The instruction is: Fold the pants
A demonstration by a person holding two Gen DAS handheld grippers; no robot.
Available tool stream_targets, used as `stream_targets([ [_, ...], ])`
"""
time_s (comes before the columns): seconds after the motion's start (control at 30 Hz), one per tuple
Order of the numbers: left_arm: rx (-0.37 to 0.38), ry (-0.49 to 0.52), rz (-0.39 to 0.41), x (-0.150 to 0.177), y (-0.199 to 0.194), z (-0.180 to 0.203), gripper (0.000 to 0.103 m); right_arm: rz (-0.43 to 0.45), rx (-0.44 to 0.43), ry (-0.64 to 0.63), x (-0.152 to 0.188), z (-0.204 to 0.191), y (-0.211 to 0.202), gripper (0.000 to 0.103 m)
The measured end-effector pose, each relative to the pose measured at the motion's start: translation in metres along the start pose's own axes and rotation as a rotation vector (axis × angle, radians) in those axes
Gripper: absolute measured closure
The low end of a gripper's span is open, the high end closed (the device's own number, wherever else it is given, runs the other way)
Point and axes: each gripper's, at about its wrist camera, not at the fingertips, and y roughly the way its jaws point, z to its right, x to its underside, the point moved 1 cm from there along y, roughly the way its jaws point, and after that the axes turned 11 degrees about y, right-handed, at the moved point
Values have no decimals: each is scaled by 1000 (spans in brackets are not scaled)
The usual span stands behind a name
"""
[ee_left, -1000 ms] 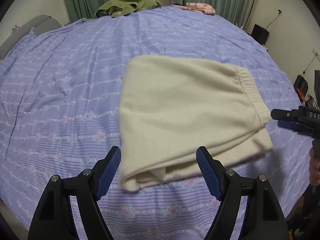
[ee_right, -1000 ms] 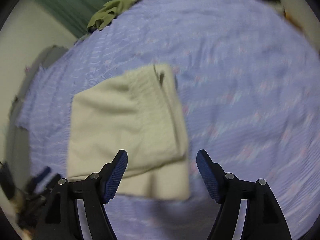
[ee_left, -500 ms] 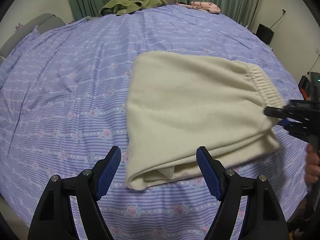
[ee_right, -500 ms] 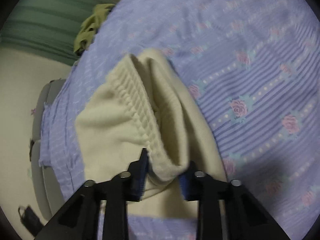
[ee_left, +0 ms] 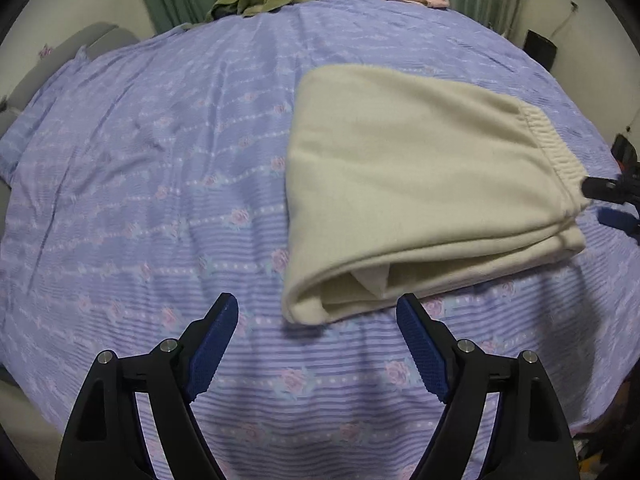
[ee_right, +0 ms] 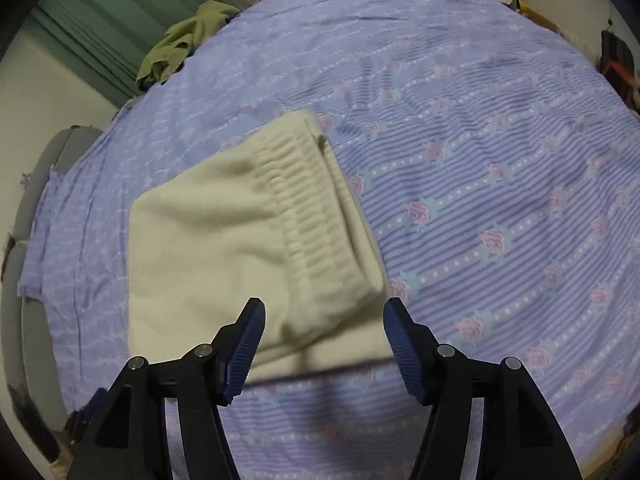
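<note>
Right gripper (ee_right: 324,320) was pinching the waistband half a second ago; its jaws have just been opening and it is now sitting spread just off the waistband corner of the cream pants (ee_right: 240,240), gripping nothing. Pants are lying folded flat on the purple floral bedsheet (ee_left: 160,200), open folded edge facing the left gripper (ee_left: 318,320). Left fingers (ee_left: 212,344) are hanging wide open over bare sheet just short of that edge, empty.
</note>
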Motion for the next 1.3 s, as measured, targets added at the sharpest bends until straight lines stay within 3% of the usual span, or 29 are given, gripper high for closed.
stream_targets([
  [0.2, 62, -192, 21, 0, 29, -1, 22, -96, -152, 39, 22, -11, 5, 40],
  [0.33, 20, -264, -34, 1, 51, -8, 23, -133, -153, 9, 32, -25, 21, 40],
  [0.53, 86, -468, -28, 26, 47, -42, 22, -115, -138, -22, 32, -35, 29, 40],
  [0.63, 164, -624, -55, 41, 56, -54, 22, -113, -118, -30, 33, -37, 30, 40],
  [0.7, 245, -790, -71, 58, 62, -64, 22, -110, -105, -40, 33, -36, 29, 40],
  [0.77, 245, -887, -91, 72, 65, -71, 27, -101, -83, -59, 33, -35, 28, 40],
  [0.8, 181, -929, -120, 82, 64, -77, 31, -99, -72, -69, 34, -34, 28, 40],
  [0.87, 147, -928, -140, 92, 62, -80, 34, -88, -4, -135, 39, -39, 29, 40],
  [0.93, 146, -875, -170, 92, 58, -78, 37, -81, -7, -215, 48, -47, 27, 40],
  [1.17, 123, -550, -14, 57, 12, -62, 33, -90, -99, -192, 51, -47, 13, 40],
  [1.3, 146, -482, 28, 30, 5, -67, 32, -26, -80, -158, 33, -33, -1, 40],
])
